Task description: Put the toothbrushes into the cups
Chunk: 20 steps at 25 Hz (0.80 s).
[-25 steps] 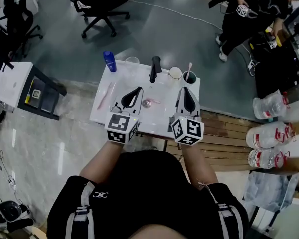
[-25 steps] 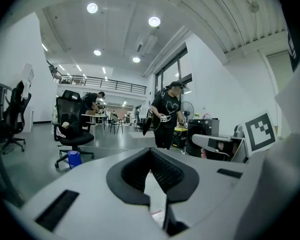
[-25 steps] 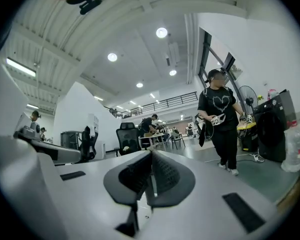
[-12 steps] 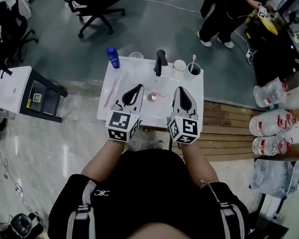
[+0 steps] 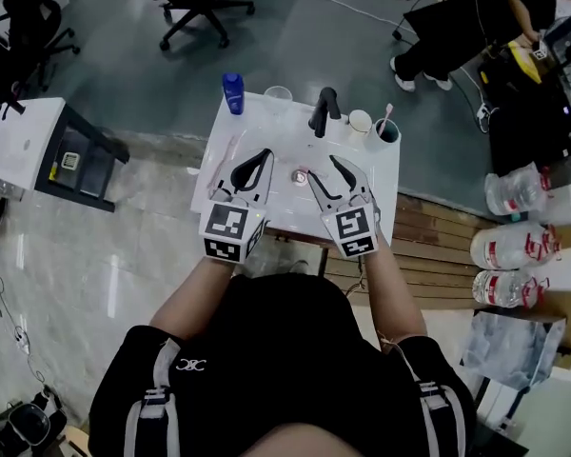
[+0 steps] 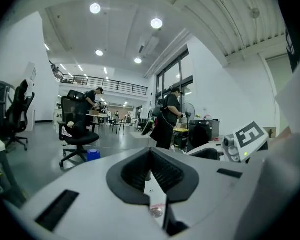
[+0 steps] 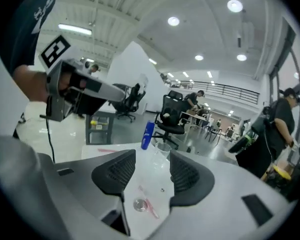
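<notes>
A pink toothbrush [image 7: 150,207] lies on the white counter [image 5: 371,184] beside the round metal drain [image 5: 300,176]. My right gripper [image 5: 324,169] hovers just over it; its jaws have just been opening and stand open, with nothing pressed between the pads. A second pink toothbrush [image 5: 223,156] lies at the counter's left, beside my left gripper [image 5: 265,155], which is shut and empty. At the back stand a clear cup [image 5: 278,95], a white cup [image 5: 360,122] and a dark cup [image 5: 387,131] holding a pink toothbrush.
A blue bottle [image 5: 233,91] stands at the back left corner and a black faucet [image 5: 322,110] rises at the back middle. A small side table [image 5: 48,155] is to the left, water bottles [image 5: 514,246] to the right. A person [image 5: 466,22] stands beyond.
My right gripper has opened, rolled and moved left and down toward the drain. My left gripper has edged forward and stayed shut.
</notes>
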Tool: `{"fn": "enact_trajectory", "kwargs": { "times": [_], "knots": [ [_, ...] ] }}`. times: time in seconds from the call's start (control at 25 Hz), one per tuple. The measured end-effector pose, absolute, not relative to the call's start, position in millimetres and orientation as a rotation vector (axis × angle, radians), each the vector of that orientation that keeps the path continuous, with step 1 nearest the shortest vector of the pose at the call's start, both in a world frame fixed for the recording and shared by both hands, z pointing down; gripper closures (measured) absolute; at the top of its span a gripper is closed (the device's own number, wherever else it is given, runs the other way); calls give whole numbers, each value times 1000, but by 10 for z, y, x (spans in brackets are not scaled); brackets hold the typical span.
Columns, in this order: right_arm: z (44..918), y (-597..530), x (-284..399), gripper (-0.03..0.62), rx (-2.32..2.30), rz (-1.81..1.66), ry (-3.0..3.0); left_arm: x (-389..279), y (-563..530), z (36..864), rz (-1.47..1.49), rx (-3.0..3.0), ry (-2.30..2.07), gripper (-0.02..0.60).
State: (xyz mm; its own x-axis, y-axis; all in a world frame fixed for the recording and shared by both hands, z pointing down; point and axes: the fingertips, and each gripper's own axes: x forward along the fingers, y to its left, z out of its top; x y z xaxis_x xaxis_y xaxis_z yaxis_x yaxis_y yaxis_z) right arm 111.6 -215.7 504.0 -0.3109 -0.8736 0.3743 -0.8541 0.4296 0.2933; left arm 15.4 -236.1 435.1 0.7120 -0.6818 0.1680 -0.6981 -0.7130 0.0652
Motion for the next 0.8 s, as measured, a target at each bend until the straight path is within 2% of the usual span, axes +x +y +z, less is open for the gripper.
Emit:
{"fn": "enact_trajectory", "kwargs": {
  "times": [0.2, 0.28, 0.52, 0.8],
  "knots": [
    [5540, -2331, 948, 375, 1167, -93, -2136, -180, -2379, 4384, 184, 2725, -1223, 568],
    [5781, -2413, 912, 404, 1090, -65, -2131, -331, -2375, 4382, 173, 2702, -1269, 568],
    [6503, -2660, 828, 403, 923, 124, -2094, -821, -2328, 4420, 174, 2616, -1421, 568],
    [7177, -2924, 855, 402, 723, 146, -1962, -1199, -2369, 4497, 207, 2509, -1578, 568]
  ]
}}
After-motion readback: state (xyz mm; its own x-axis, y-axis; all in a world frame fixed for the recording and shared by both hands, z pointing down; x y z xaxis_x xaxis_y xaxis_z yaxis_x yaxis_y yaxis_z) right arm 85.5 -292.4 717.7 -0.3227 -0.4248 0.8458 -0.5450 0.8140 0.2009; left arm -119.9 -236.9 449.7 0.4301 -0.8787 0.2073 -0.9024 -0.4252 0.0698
